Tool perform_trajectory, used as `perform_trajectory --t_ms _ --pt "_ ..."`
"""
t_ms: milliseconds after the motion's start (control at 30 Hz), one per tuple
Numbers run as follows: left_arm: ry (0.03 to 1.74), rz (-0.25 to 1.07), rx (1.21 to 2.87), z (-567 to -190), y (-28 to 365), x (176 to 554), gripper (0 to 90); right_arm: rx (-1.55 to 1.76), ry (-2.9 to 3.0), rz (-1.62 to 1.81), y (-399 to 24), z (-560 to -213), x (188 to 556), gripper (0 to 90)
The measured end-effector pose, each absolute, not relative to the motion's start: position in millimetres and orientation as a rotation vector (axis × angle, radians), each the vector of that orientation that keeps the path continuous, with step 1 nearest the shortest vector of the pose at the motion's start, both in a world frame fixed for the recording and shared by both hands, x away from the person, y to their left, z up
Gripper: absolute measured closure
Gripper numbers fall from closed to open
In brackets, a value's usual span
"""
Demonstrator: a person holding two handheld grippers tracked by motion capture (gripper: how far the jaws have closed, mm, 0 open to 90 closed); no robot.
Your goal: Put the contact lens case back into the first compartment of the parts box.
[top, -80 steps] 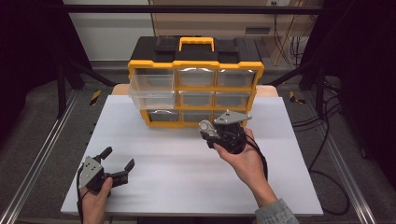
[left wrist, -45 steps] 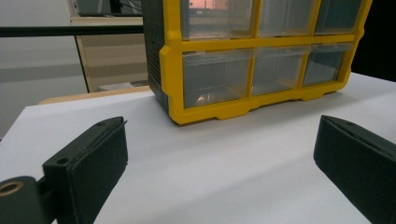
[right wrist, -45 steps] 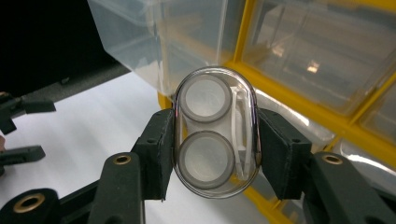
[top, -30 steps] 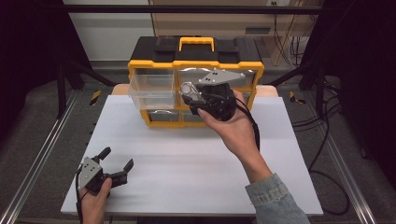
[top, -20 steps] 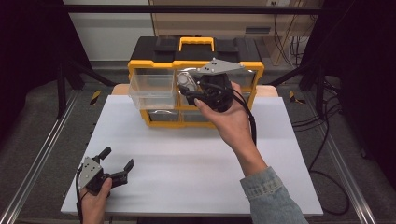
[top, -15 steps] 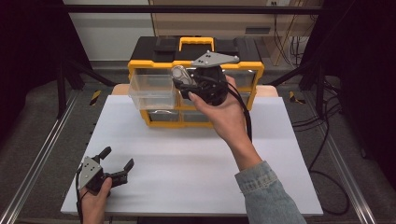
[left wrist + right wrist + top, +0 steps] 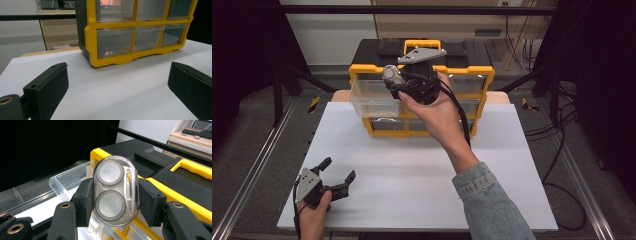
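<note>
1. The right gripper [image 7: 113,202] has its two black fingers [image 7: 83,200] clamped on the sides of a clear oval case [image 7: 115,190]. The case holds two round grey-rimmed wells, one above the other, like a contact lens case.
2. In the high view, the right gripper [image 7: 404,80] holds the case [image 7: 390,75] in the air. It hangs above an open clear drawer [image 7: 374,97], which is pulled out at the upper left of a yellow and black organizer [image 7: 472,70].
3. The organizer stands at the far edge of the white desk [image 7: 412,170]. Its other clear drawers sit closed.
4. The left gripper [image 7: 337,172] rests on the desk near the front left corner. Its fingers [image 7: 47,87] stand wide apart with nothing between them, well apart from the organizer [image 7: 112,60].
5. Risks, as a judgement: the case is smooth and rounded, so it could slip or twist out between the pads if the hand tilts.
6. Letting go too high could make the case bounce off the drawer's rim [image 7: 67,176] onto the desk.
7. A knock from the gripper could push the drawer askew or shift the organizer, since the left gripper is not steadying it.
</note>
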State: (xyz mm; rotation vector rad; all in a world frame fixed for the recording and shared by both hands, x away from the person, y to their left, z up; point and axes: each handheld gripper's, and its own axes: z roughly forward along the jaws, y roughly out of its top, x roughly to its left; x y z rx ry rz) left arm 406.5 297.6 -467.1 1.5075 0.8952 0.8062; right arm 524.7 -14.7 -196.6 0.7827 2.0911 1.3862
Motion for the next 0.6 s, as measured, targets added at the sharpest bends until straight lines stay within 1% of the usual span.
perform_trajectory --t_ms 233,600 --pt "0.898 0.806 1.507 -467 298 407 2.7 0.805 2.105 1.369 -9 -200 534 49.2" --pt "0.899 0.805 1.508 -467 298 406 3.0 0.786 2.128 1.368 0 -203 530 49.2"
